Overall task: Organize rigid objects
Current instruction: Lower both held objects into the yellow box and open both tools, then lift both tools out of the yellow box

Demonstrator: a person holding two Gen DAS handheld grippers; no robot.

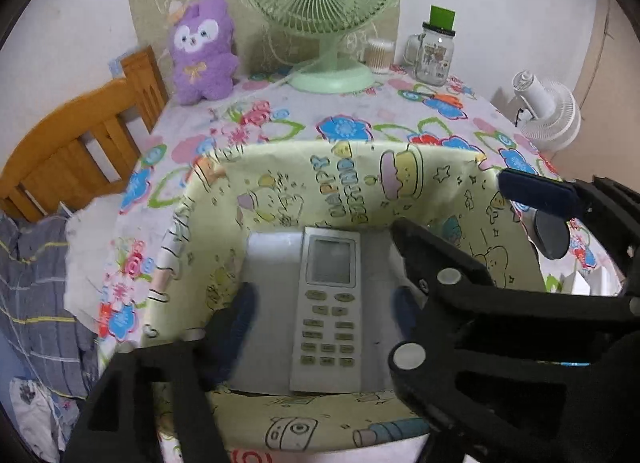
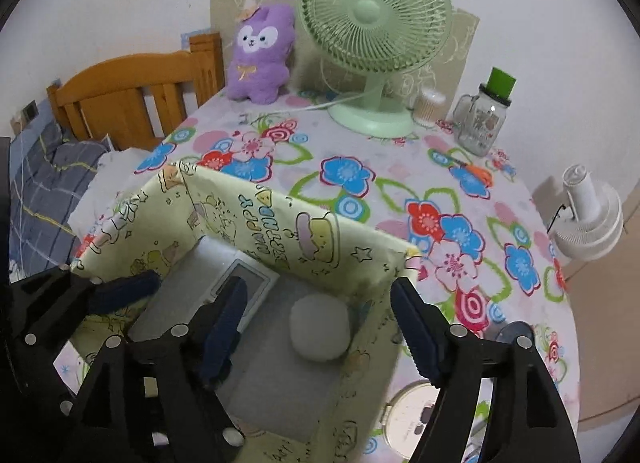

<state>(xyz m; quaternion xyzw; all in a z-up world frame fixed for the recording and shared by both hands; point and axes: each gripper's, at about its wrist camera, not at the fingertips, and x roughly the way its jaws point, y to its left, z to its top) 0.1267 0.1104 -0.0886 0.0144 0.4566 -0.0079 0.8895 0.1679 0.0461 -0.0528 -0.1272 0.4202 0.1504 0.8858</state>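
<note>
A yellow cartoon-print box (image 1: 400, 171) stands on the flowered table. A grey remote control (image 1: 328, 311) lies flat on the box floor, screen end away from me. My left gripper (image 1: 322, 315) is open inside the box, its fingers on either side of the remote and apart from it. In the right wrist view the box (image 2: 304, 235) also holds a white round object (image 2: 319, 327) beside the remote (image 2: 244, 283). My right gripper (image 2: 318, 329) is open, above the white object, its right finger (image 2: 416, 327) over the box's right wall.
At the table's back stand a green fan (image 2: 372, 43), a purple plush toy (image 2: 260, 55), a cotton-swab tub (image 2: 430, 105) and a glass jar mug (image 2: 482, 123). A round white compact (image 2: 412, 419) lies right of the box. A wooden chair (image 2: 132, 95) stands left, a white fan (image 2: 588, 215) right.
</note>
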